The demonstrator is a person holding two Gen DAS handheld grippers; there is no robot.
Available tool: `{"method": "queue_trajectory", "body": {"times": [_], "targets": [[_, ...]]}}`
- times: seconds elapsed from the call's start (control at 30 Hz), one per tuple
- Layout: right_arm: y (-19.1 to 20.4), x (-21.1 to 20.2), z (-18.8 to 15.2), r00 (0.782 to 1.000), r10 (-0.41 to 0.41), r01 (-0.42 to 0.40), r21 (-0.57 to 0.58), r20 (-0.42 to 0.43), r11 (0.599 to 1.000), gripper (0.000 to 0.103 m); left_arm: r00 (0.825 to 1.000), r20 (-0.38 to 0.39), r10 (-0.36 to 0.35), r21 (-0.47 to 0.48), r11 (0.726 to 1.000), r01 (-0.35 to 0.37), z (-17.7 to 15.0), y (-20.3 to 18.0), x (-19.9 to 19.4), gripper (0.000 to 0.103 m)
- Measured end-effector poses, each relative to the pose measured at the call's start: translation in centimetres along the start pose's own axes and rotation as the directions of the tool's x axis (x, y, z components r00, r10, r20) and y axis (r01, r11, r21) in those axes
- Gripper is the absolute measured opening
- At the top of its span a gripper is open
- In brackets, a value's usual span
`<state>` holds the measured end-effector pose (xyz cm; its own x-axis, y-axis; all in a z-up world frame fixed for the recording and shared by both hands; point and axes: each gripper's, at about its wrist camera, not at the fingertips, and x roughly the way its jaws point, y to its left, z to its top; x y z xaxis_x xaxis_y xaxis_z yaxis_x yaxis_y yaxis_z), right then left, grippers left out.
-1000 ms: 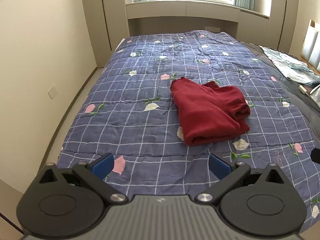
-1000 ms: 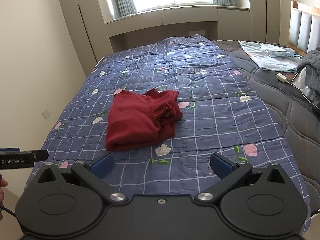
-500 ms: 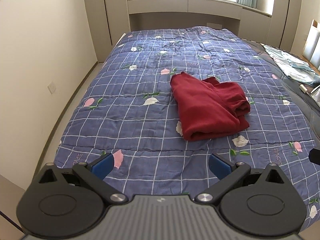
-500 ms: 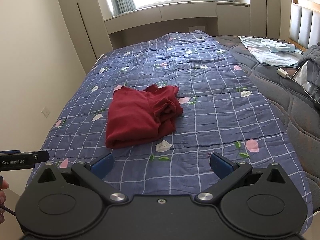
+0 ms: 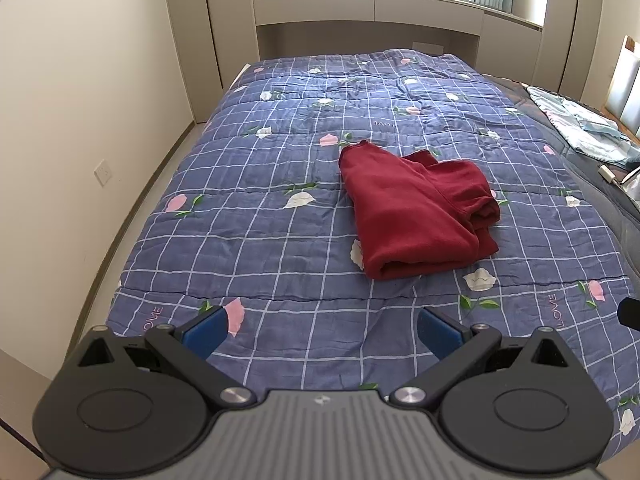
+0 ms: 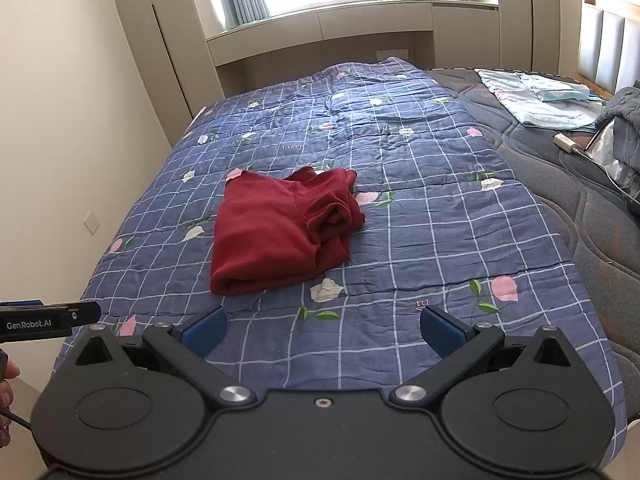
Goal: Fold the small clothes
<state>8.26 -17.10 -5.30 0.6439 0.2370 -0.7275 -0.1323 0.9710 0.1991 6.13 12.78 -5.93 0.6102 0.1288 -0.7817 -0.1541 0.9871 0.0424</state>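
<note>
A dark red garment lies folded in a thick bundle on the blue checked quilt, rolled edges toward the right. In the right wrist view the same red garment sits left of centre on the quilt. My left gripper hovers open over the quilt's near edge, well short of the garment, nothing between its blue pads. My right gripper is open too, held back near the foot of the bed, empty. The left gripper's body shows at the left edge of the right wrist view.
A wall runs close along the bed's left side. Light blue folded bedding, a white charger and grey cloth lie on the dark mattress at the right. Cabinets and a window stand beyond the bed's far end.
Both grippers have drawn back and risen a little from the bed, so the garment looks slightly farther off. The garment has not moved and both grippers stay open.
</note>
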Motion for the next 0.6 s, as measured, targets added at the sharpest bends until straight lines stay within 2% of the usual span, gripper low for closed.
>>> {"method": "queue_trajectory", "body": {"times": [0.6], "targets": [[-0.04, 0.42, -0.09, 1.0, 0.005, -0.005, 0.005, -0.014, 1.0, 0.102, 1.0, -0.017, 0.0, 0.001, 1.0, 0.0, -0.03, -0.1, 0.43, 0.103]]}}
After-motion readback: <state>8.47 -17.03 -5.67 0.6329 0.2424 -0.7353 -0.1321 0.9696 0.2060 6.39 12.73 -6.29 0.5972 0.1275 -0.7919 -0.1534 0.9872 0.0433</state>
